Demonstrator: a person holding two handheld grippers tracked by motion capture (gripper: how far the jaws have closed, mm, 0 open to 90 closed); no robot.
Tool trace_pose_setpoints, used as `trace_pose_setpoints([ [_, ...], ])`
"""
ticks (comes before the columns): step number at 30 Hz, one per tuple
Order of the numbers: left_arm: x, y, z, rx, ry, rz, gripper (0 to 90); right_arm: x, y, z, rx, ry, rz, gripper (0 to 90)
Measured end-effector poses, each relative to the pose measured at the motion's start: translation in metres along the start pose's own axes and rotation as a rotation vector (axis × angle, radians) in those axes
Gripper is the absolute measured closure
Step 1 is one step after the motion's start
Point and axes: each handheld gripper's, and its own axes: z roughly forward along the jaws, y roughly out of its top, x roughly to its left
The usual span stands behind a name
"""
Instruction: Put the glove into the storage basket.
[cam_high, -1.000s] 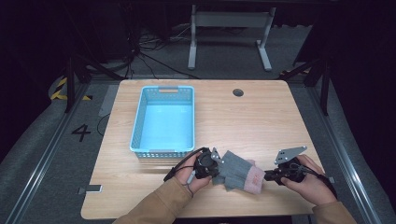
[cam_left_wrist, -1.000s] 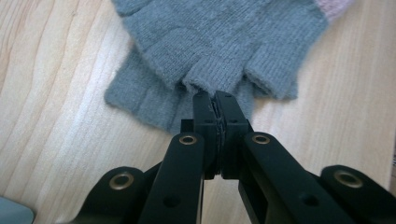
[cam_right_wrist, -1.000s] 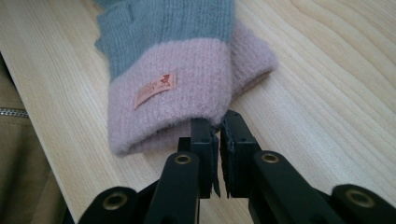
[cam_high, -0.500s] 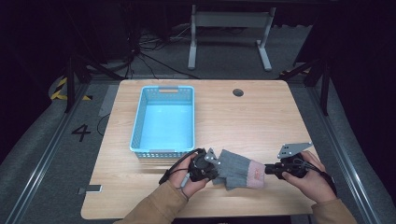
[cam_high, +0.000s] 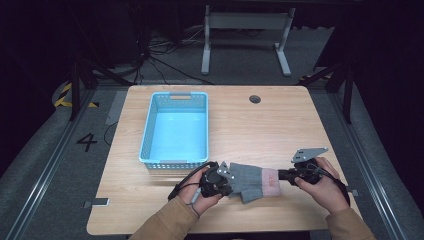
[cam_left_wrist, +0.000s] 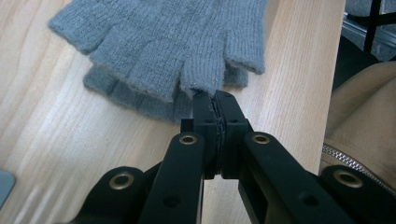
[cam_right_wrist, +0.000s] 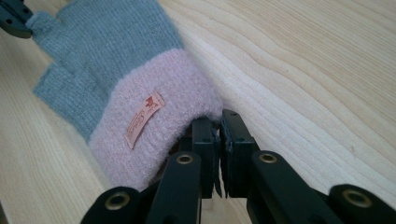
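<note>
A pale wooden table (cam_high: 280, 130) stands on grey carpet (cam_high: 45, 165).

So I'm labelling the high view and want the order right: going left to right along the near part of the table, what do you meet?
Left claw → grey glove with its pink cuff → right claw.

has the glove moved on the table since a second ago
No. The glove lies just below and right of the blue basket, as before, held between the left claw and right claw.
</note>
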Motion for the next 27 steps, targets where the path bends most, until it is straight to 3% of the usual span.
trace_pose_setpoints([
  [14, 0.0, -0.001, 0.016, 0.065, -0.051, -0.009, 88.9, -0.004, -0.003, 0.021, 0.019, -0.026, 0.011, 86.0],
  [27, 0.008, -0.005, 0.024, 0.082, -0.032, -0.033, 88.2, -0.005, -0.008, 0.026, 0.069, -0.067, 0.036, 84.7],
])
